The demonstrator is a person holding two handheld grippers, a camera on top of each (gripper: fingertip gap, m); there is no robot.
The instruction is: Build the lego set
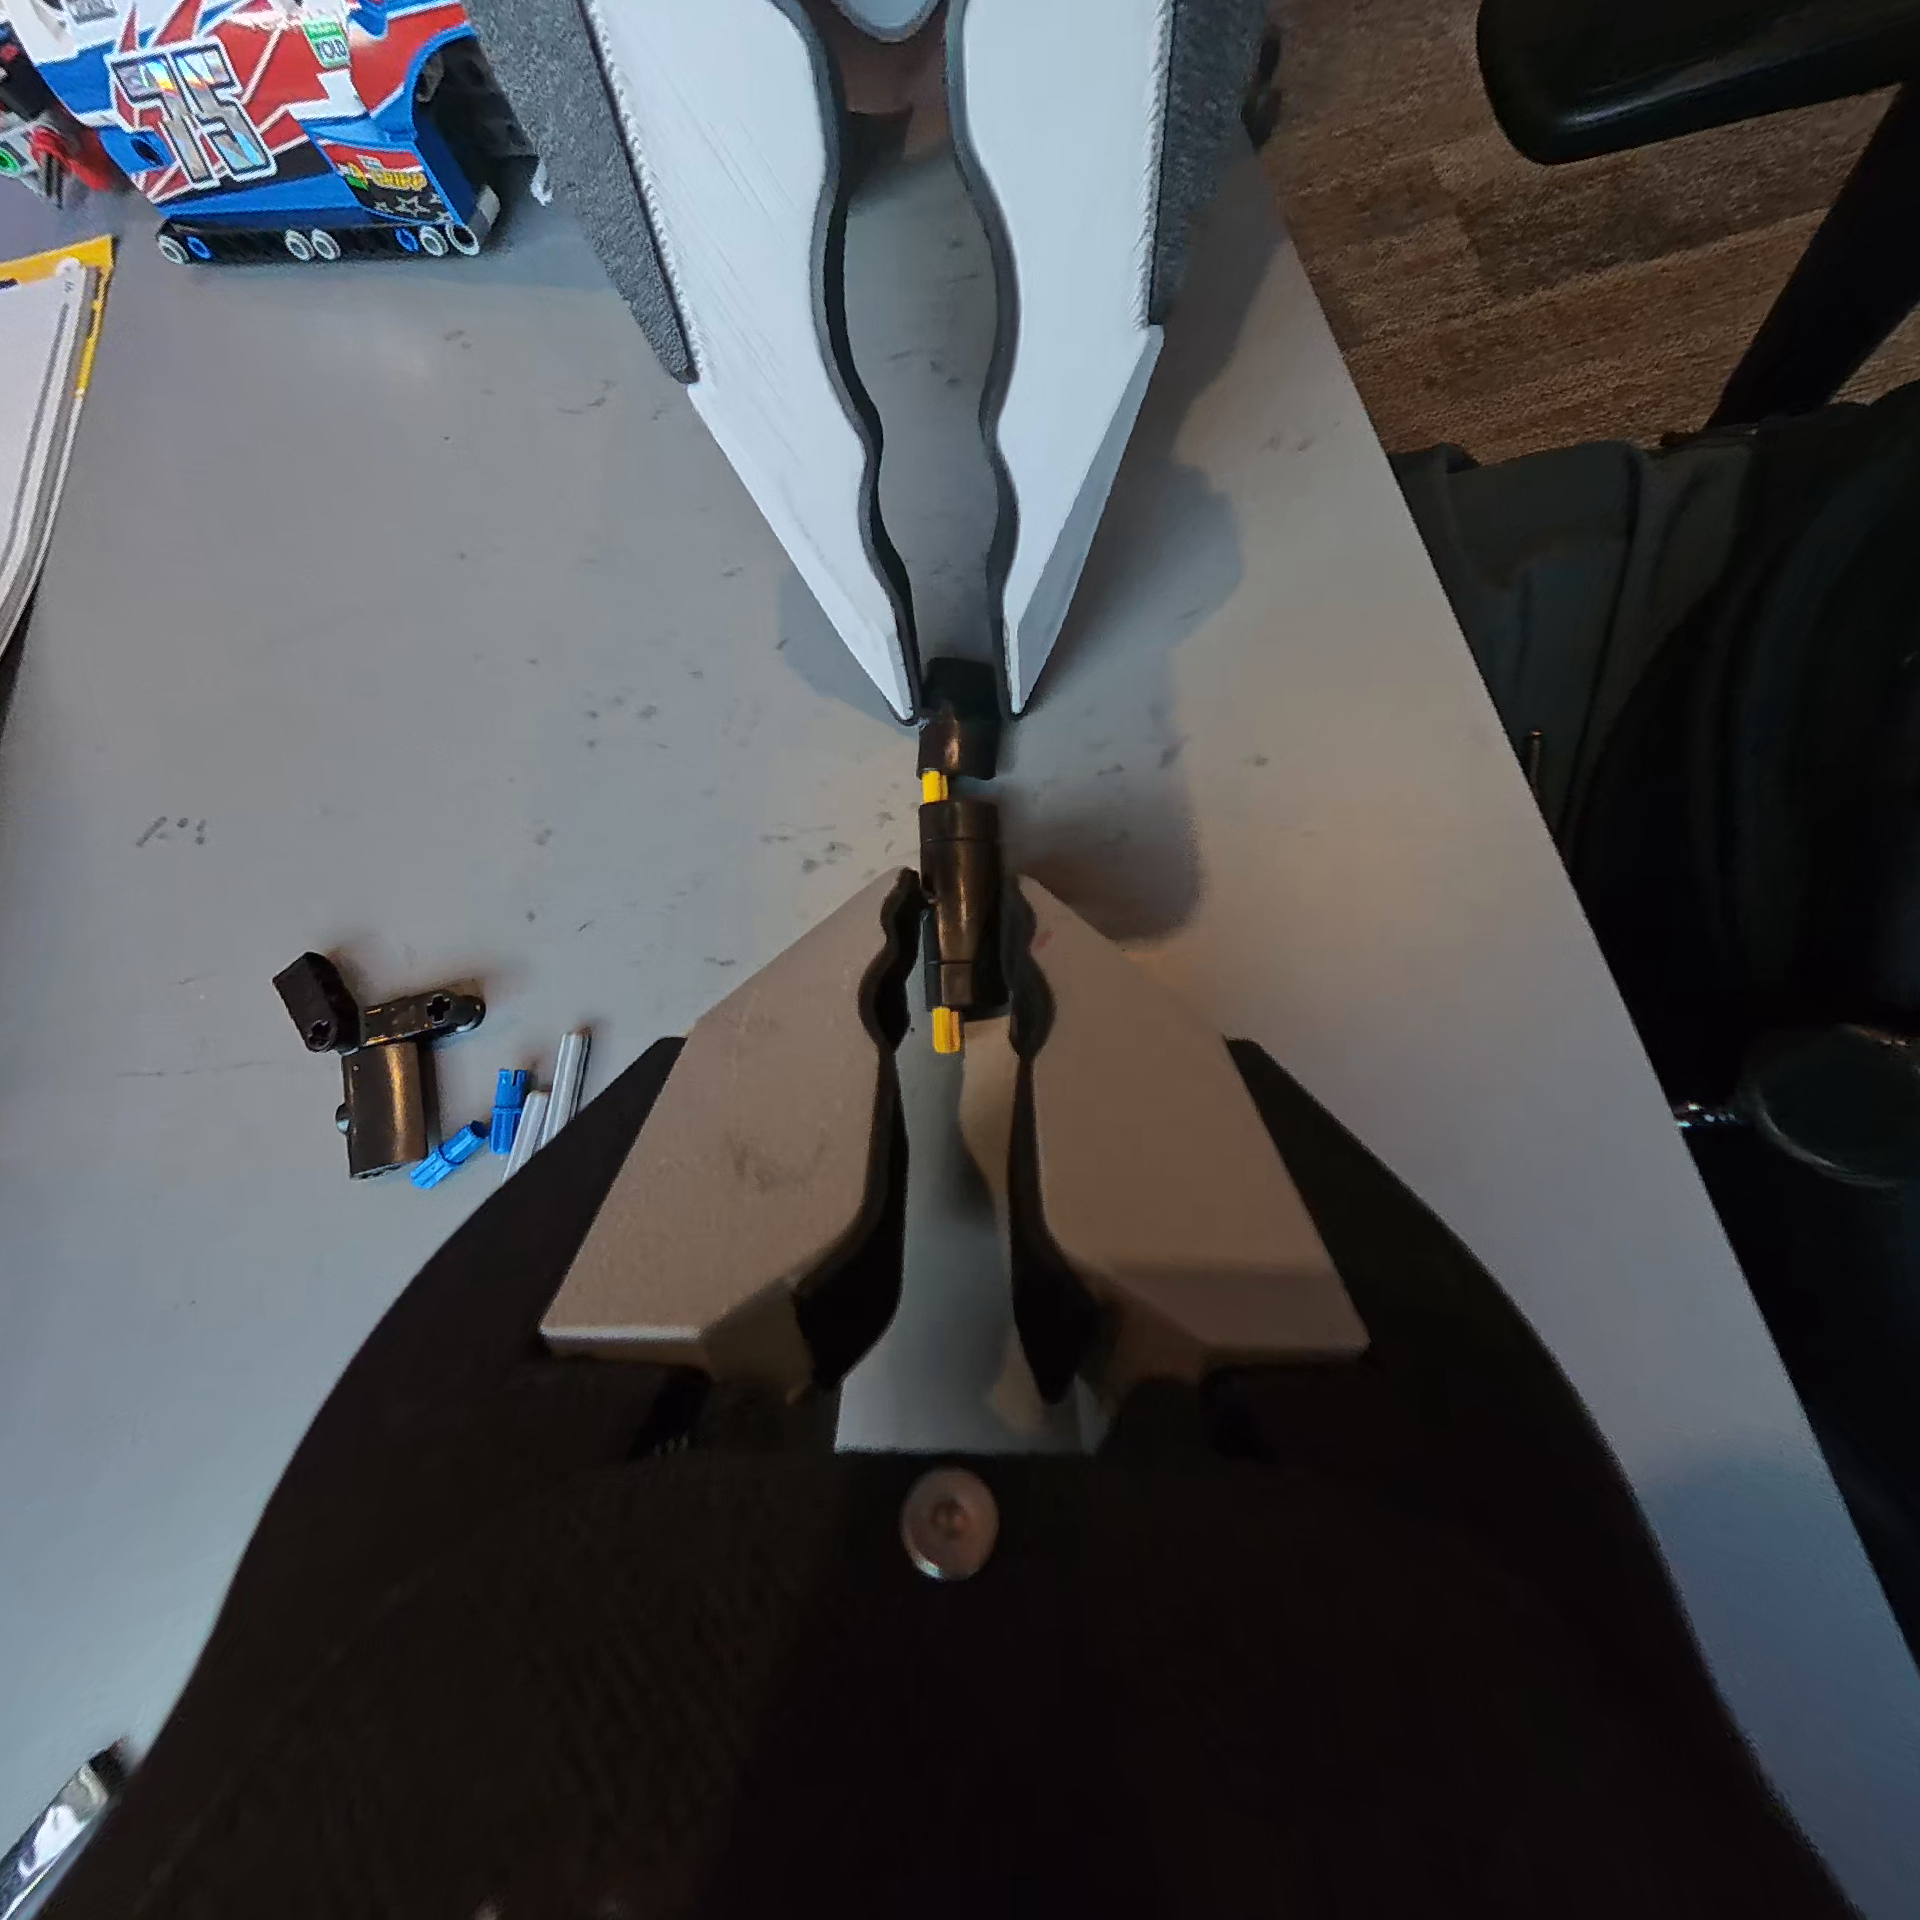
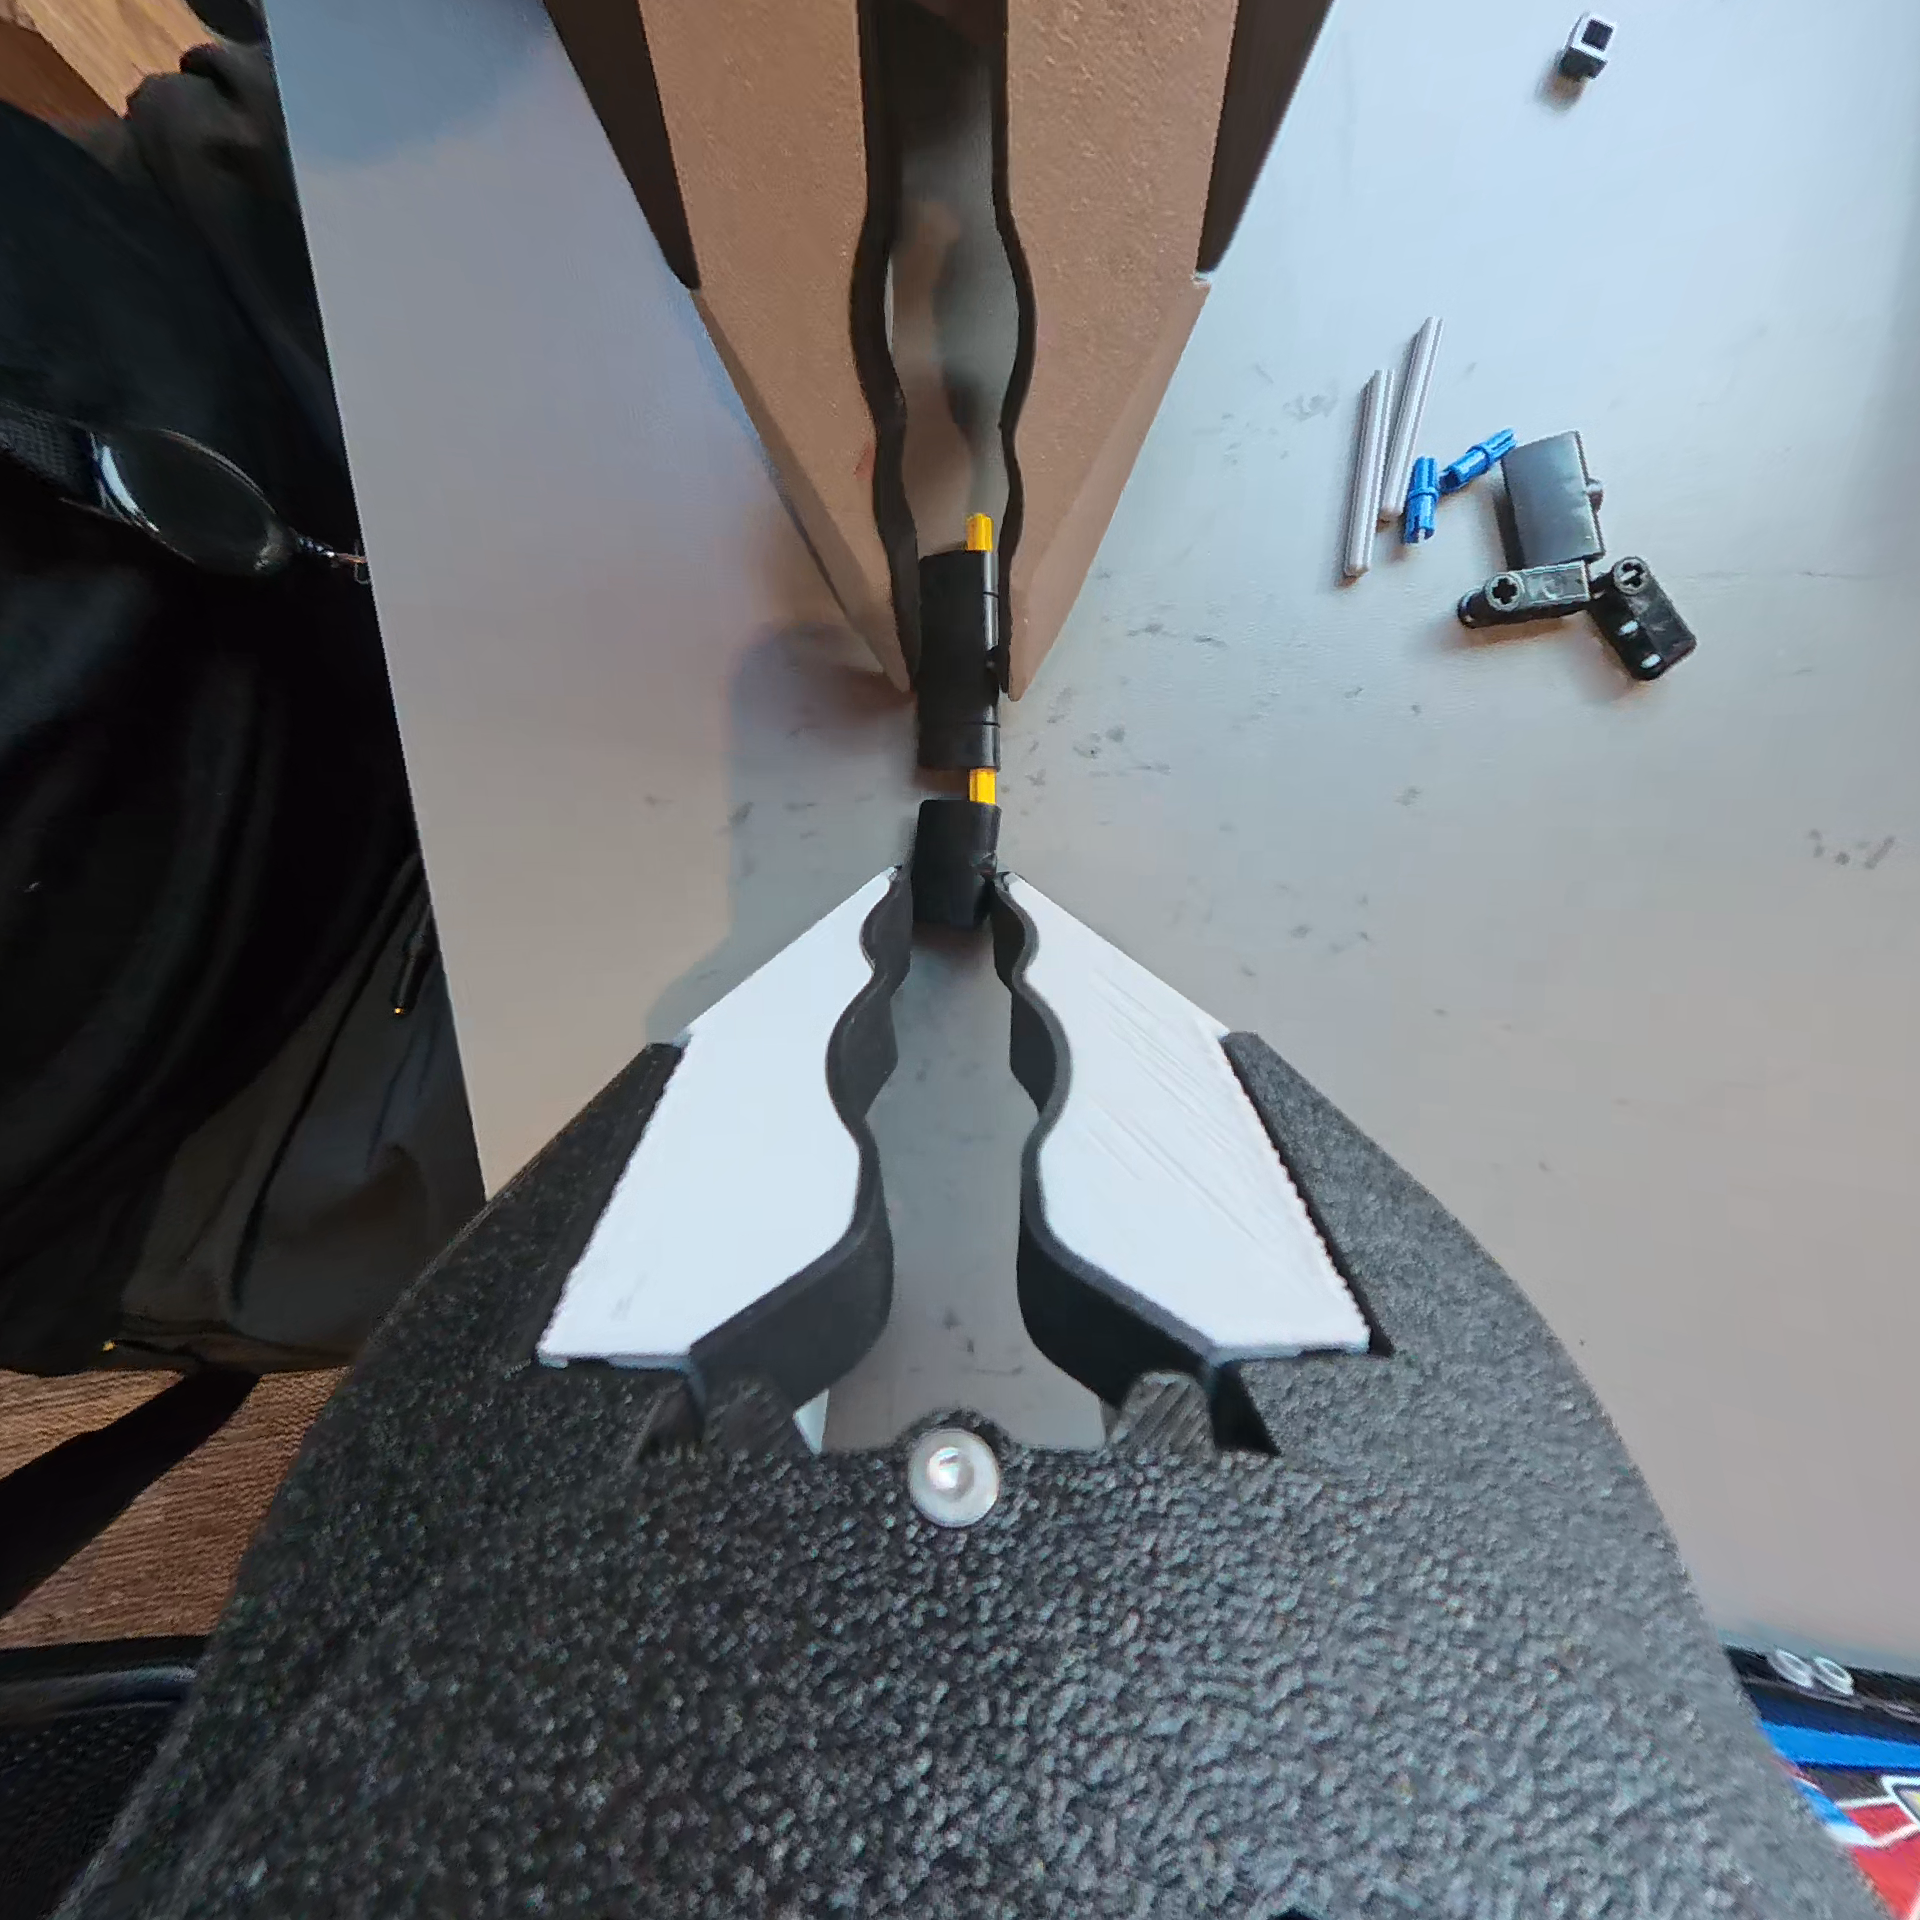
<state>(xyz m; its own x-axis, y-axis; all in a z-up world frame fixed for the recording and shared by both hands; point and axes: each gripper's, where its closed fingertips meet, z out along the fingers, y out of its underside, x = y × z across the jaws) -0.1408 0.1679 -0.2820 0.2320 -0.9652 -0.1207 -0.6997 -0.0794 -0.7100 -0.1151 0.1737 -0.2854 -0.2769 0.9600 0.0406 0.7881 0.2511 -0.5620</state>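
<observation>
The two grippers are brought nose to nose above the grey table (image 1: 416, 623), and the reason is plain: two pieces are being lined up for joining. The left gripper (image 1: 961, 935), the one with tan fingers, is closed to a narrow gap on a black sleeve assembly (image 1: 958, 914) threaded on a yellow axle (image 1: 932, 787); the assembly is held lengthwise along the fingers so that the axle's free end is left sticking out in front, ready to be entered. Opposite, the right gripper (image 2: 948, 894), with white fingers, is pinched at its very tips on a small black connector (image 2: 951, 862), so that most of the piece projects forward and its open end is presented to the axle. In the right wrist view the axle tip is seen just at the connector's mouth; whether it has entered cannot be told. Both pieces are held clear of the table, it seems, so that a straight push along one line can be given. The spare parts are kept off to the side: a black cluster of connectors (image 2: 1579, 561), two blue pins (image 2: 1449, 483) and two grey axles (image 2: 1387, 457), near but out of the way. The built blue, red and white vehicle (image 1: 260, 135) is parked at the table's far corner. The next move is judged to call for careful alignment, since a crooked push could twist the small connector out of the fingertips.
</observation>
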